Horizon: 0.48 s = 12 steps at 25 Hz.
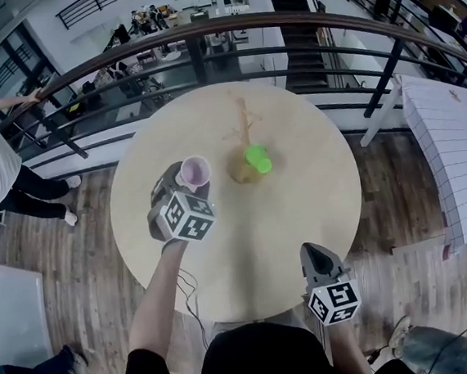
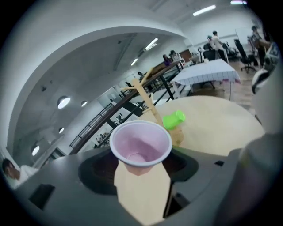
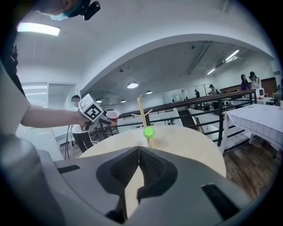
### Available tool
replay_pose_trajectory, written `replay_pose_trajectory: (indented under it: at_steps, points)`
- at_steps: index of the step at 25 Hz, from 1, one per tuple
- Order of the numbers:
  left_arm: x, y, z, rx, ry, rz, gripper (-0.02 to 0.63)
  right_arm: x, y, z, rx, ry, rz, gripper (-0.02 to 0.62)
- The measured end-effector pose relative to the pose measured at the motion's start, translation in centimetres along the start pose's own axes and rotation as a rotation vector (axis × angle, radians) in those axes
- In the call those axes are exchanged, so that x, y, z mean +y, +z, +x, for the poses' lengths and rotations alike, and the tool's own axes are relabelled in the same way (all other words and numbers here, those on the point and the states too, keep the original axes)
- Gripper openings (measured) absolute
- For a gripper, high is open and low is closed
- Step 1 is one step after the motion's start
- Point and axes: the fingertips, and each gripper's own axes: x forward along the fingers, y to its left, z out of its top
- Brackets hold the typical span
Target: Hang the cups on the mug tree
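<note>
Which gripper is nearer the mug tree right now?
Left. The left gripper, holding a pink cup, is just left of the mug tree in the head view. The right gripper is empty, far back at the table's near edge.

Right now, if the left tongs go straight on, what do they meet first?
Likely the wooden mug tree, dead ahead beyond the pink plastic cup that the left tongs hold; the green plastic cup sits just right of that line. Depth unclear.
</note>
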Motion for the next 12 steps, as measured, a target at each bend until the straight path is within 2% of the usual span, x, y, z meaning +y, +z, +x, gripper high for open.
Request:
replay_pose_trajectory:
  at_steps: [5, 12]
  points:
    - [0.7, 0.5, 2.8, 0.117, 0.056, 0.247, 0.308, -0.5, -0.2, 0.0, 0.007, -0.008, 0.015, 0.011]
    - [1.7, 1.4, 5.8, 0.278, 0.123, 0.504, 0.307, -1.7, -0.8, 0.0, 0.017, -0.030, 0.040, 0.011]
